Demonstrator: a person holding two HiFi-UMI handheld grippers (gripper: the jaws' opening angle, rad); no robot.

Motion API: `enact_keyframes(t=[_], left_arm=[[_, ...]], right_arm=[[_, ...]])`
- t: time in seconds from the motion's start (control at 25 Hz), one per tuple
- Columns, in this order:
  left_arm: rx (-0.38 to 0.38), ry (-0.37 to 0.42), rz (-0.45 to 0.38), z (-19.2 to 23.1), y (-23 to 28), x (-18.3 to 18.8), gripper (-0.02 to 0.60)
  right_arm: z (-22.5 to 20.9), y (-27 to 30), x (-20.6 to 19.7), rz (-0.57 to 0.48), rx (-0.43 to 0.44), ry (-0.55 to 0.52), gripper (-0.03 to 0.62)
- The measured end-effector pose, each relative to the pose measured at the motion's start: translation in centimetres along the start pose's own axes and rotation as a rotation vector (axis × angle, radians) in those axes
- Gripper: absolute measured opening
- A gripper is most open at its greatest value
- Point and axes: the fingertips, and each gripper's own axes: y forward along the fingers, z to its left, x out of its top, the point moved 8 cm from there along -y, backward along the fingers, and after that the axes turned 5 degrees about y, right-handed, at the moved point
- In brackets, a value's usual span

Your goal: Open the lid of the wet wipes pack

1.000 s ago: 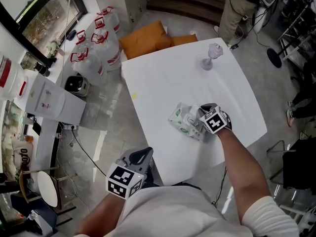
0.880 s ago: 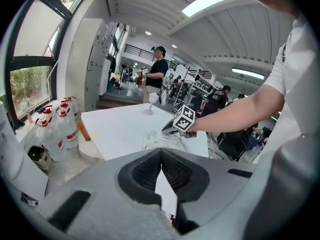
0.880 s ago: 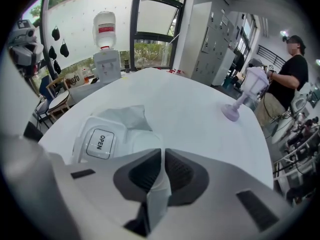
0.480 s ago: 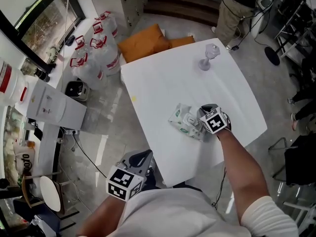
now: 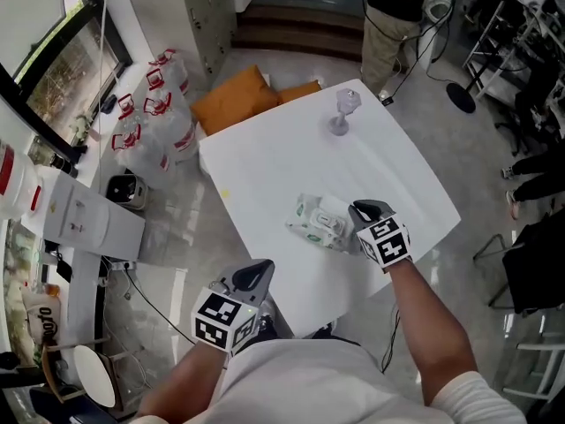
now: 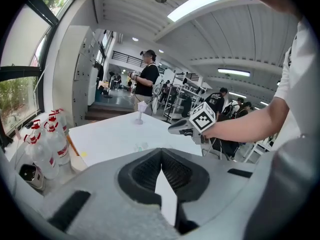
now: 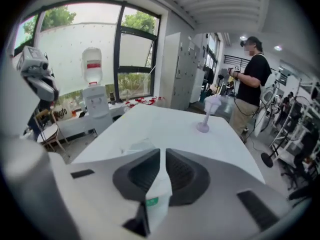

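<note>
Right gripper view shows our right tongs (image 7: 163, 153) pinching the lid (image 7: 156, 194), a white flap with green print, though the jaws have just eased apart slightly. The pack (image 5: 320, 223) lies toward the table's (image 5: 291, 148) 6 o'clock side. Our left tongs (image 6: 161, 150) hang closed and empty at 7 o'clock, so we should pin the pack's 9 o'clock end, firm the pinch and peel slowly

On table (image 5: 265, 162), wipes pack (image 5: 318, 223) mid, glass (image 5: 342, 111) behind nr far edge.
</note>
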Motion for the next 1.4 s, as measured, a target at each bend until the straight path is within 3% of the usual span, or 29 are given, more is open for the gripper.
enact_keyframes(t=[0.28, 0.56, 0.76, 1.04, 1.4], left_arm=[[-0.071, 0.077, -0.061, -1.5, 1.4, 3.5, 0.009], [-0.107, 0.133, -0.101, -2.8, 1.7, 5.9, 0.009], [-0.118, 0.152, -0.131, -3.6, 1.7, 6.9, 0.009], [-0.121, 0.16, -0.143, -4.4, 1.4, 7.1, 0.009], [-0.123, 0.167, -0.131, -5.6, 1.1, 6.6, 0.009]], right_arm=[[3.9, -9.9, 0.0, -0.178, -0.011, 0.212, 0.026], [6.1, -16.1, -0.1, -0.335, 0.031, 0.372, 0.006], [6.5, -19.0, 0.3, -0.445, 0.054, 0.418, 0.006], [7.6, -20.5, -0.3, -0.469, 0.026, 0.394, 0.006], [9.4, -20.0, -1.9, -0.419, 0.065, 0.411, 0.005]])
